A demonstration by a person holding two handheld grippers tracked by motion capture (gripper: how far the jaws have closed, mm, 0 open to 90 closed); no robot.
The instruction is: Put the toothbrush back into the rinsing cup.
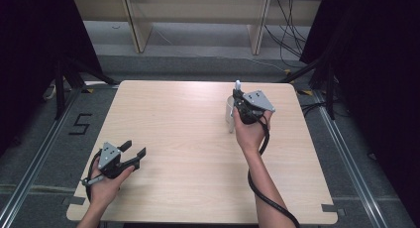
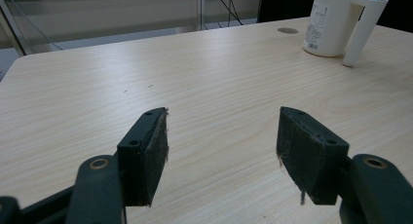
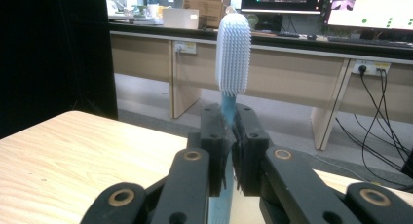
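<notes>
A white cup with a handle (image 2: 332, 23) stands on the right half of the wooden table (image 1: 188, 139); from the high view I see the cup (image 1: 230, 109) partly hidden behind my right gripper (image 1: 239, 100). That gripper (image 3: 230, 131) is shut on the blue handle of a toothbrush (image 3: 233, 53), whose white bristled head points upward above the jaws. The toothbrush tip (image 1: 237, 83) rises just above the cup. My left gripper (image 1: 134, 149) rests low at the table's near left, open, with nothing between its pads (image 2: 223, 151).
The table's middle and far left lie bare. Beyond the far edge are wooden desk legs (image 1: 136, 25) and loose cables (image 1: 292, 34) on the floor. Black tripod legs (image 1: 64, 74) stand at both sides of the table.
</notes>
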